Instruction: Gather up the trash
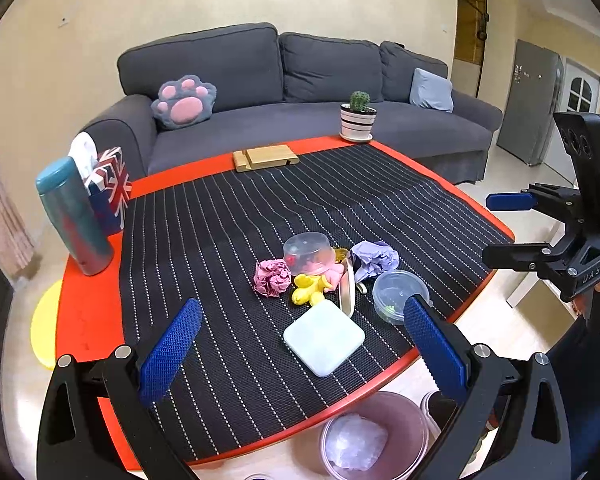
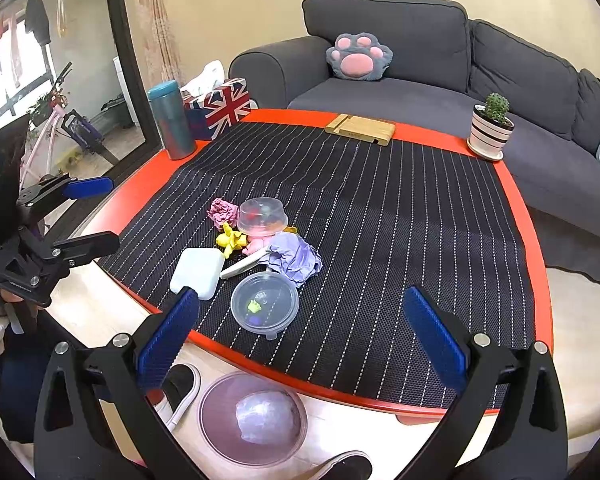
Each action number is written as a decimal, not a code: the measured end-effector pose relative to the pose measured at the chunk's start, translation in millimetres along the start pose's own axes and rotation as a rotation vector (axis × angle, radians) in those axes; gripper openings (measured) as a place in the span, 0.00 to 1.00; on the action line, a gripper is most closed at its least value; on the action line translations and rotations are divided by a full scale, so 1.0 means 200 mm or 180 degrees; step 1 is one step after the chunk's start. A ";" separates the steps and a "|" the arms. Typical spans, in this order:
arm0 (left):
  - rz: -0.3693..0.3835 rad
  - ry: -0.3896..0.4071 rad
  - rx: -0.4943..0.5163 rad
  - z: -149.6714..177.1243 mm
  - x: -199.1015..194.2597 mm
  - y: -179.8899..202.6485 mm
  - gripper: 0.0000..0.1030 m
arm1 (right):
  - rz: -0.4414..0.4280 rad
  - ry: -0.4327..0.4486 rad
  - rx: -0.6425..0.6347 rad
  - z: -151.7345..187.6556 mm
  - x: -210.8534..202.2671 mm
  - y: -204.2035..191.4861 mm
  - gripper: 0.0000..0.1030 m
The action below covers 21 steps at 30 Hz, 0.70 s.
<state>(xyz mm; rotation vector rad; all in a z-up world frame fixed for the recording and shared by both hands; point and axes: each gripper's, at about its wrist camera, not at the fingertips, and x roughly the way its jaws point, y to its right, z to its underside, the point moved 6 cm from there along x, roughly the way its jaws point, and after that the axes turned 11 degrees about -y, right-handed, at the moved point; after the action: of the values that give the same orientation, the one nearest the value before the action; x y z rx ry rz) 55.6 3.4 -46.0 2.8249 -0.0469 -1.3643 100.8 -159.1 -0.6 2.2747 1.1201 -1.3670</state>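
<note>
- Left gripper (image 1: 302, 342): held wide open above the near table edge, blue pads spread well apart, nothing gripped.
- Teal tumbler (image 1: 74, 216): seen standing upright at the far left of the red table (image 1: 88, 320), with the Union Jack tissue box (image 1: 110, 190) just beside it, white tissue showing at its top.
- Pink crumpled paper (image 1: 272, 277): found on the black striped mat (image 1: 228, 216), leftmost in the trash cluster.
- Yellow crumpled piece (image 1: 308, 288): lying just right of the pink paper, touching a pink scrap.
- Clear tub (image 1: 310, 254): turned upside down behind them, pink and red bits visible through its wall.
- White square lid (image 1: 324, 337): lying flat nearest the table edge, one corner pointed towards the camera.
- White dish (image 2: 246, 266): tipped on its edge, long axis running from the square lid up towards the purple crumpled paper (image 2: 296, 258).
- Round clear container (image 2: 265, 305): set upright and open, small green and purple bits seen inside.
- Pink bin (image 2: 252, 420): placed on the floor below the table edge, one pale crumpled wad inside.
- Right gripper (image 2: 302, 334): held fully open as well, empty, over the near edge.
</note>
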 end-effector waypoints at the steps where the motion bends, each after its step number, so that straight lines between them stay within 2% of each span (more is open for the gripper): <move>1: 0.0000 -0.0002 -0.0001 0.00 0.00 0.00 0.94 | -0.0001 0.0002 -0.0001 0.00 0.00 0.00 0.97; 21: -0.0009 -0.0034 -0.0017 0.00 0.01 0.00 0.94 | 0.0003 -0.0029 0.0006 0.00 0.02 0.00 0.97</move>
<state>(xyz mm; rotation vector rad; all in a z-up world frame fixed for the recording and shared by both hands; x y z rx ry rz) 57.2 3.9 -48.2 2.8146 -0.0392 -1.3779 102.7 -156.9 -4.4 2.2679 1.1152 -1.3771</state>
